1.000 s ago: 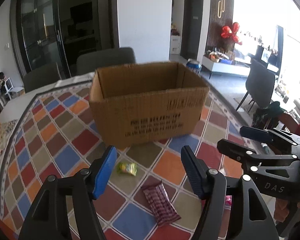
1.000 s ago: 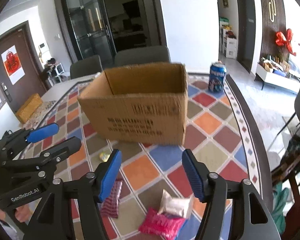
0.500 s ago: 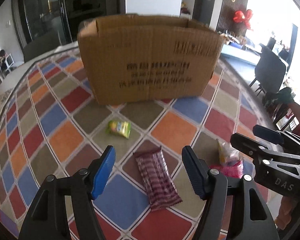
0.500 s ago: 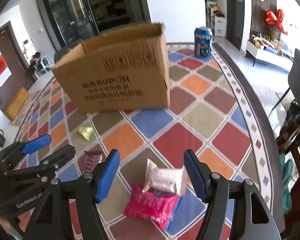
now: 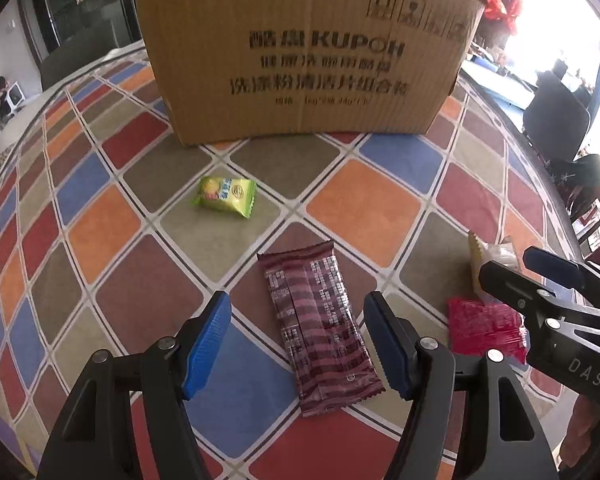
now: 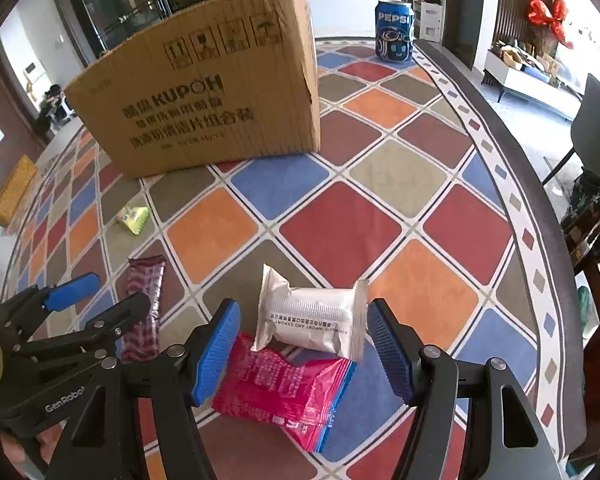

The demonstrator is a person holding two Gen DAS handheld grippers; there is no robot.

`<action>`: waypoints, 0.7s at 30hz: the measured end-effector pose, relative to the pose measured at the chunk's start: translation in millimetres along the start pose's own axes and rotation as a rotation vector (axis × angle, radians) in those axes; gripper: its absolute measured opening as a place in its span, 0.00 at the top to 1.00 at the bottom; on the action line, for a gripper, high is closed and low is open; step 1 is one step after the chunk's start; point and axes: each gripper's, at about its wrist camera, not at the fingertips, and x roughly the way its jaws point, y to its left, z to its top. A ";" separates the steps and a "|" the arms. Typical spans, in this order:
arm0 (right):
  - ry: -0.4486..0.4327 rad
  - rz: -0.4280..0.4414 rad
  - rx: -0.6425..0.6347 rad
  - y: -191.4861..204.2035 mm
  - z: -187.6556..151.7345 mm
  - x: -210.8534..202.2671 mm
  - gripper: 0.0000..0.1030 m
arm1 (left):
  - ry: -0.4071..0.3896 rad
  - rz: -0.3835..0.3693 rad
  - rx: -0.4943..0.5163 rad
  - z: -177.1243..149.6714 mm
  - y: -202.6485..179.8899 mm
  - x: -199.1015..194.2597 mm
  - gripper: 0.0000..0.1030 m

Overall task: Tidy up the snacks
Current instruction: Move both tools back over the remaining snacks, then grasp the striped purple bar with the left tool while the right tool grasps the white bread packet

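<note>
Our left tongs (image 5: 298,338) and right tongs (image 6: 302,346) are spread and empty. The striped bar (image 5: 320,332) and white pack (image 6: 312,318) look light and crinkly; we pinch their middles.

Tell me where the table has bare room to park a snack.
Free: the cloth between the box, the can and the white pack. Also left of the green pack. Crowded: white pack overlaps the pink pack, striped bar close by.

The cardboard box (image 5: 300,52) reads "KUPOH"; the blue can (image 6: 394,35) reads "PEPSI".
</note>
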 end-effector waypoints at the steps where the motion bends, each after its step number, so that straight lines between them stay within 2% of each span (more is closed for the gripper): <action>1: 0.005 0.001 0.002 -0.4 -0.2 1.8 0.35 | 0.004 0.001 -0.001 -0.6 0.2 1.8 0.34; 8: 0.036 0.005 0.009 -0.3 -2.2 13.9 0.35 | 0.027 0.005 -0.002 -3.0 0.3 12.1 0.37; 9: 0.038 0.003 0.011 -0.2 -2.4 14.6 0.35 | 0.020 0.010 0.001 -3.1 -0.3 11.7 0.39; 11: 0.039 0.001 0.013 -0.3 -2.8 15.9 0.35 | 0.011 0.022 0.014 -3.6 -2.0 11.2 0.51; 12: 0.042 -0.003 0.016 -0.8 -3.1 16.9 0.35 | 0.005 0.025 0.017 -3.8 -2.2 10.6 0.54; 17: 0.039 -0.007 0.036 -5.7 -3.7 19.2 0.35 | -0.007 0.003 0.003 -4.9 0.3 8.7 0.60; 18: 0.036 -0.009 0.037 -6.0 -4.1 18.8 0.37 | -0.009 0.003 0.007 -5.1 -0.2 8.5 0.60; 19: 0.031 -0.012 0.037 -6.2 -4.6 18.1 0.46 | -0.011 0.002 0.010 -5.4 -0.4 8.2 0.61; 21: 0.025 -0.014 0.034 -6.0 -5.6 17.0 0.47 | -0.013 0.000 0.011 -5.9 -0.4 7.9 0.61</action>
